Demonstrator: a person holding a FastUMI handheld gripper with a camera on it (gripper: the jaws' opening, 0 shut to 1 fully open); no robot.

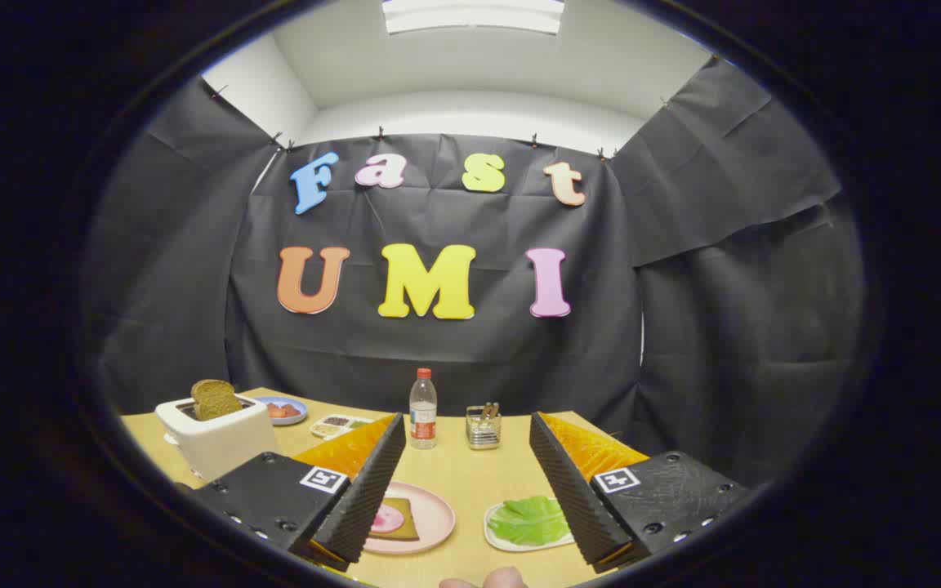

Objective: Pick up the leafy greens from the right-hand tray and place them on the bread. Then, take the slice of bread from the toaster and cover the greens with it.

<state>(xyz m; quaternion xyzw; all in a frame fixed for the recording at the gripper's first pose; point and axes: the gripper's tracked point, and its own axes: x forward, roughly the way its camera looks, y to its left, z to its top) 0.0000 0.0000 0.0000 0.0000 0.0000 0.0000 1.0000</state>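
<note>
hand-held gripper (pixel 467 457) spread, holding nothing | leafy greens (pixel 529 521) on tray (pixel 493 532) | bread (pixel 215 398) in toaster (pixel 217 441)

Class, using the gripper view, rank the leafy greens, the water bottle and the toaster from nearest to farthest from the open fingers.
1. Leafy greens: on the white tray between the open fingers, nearest.
2. Water bottle: straight ahead, beyond the fingertips.
3. Toaster: off to the left, roughly level with the bottle; too close to call.

we are looking into a staged recording booth, not a real kitchen: black cloth (pixel 454 343) pinned up as walls, a white ceiling with a light panel (pixel 473 15), and a small wooden worktop (pixel 470 482) set with a toaster (pixel 217 437), plates and a water bottle (pixel 423 408).
</note>
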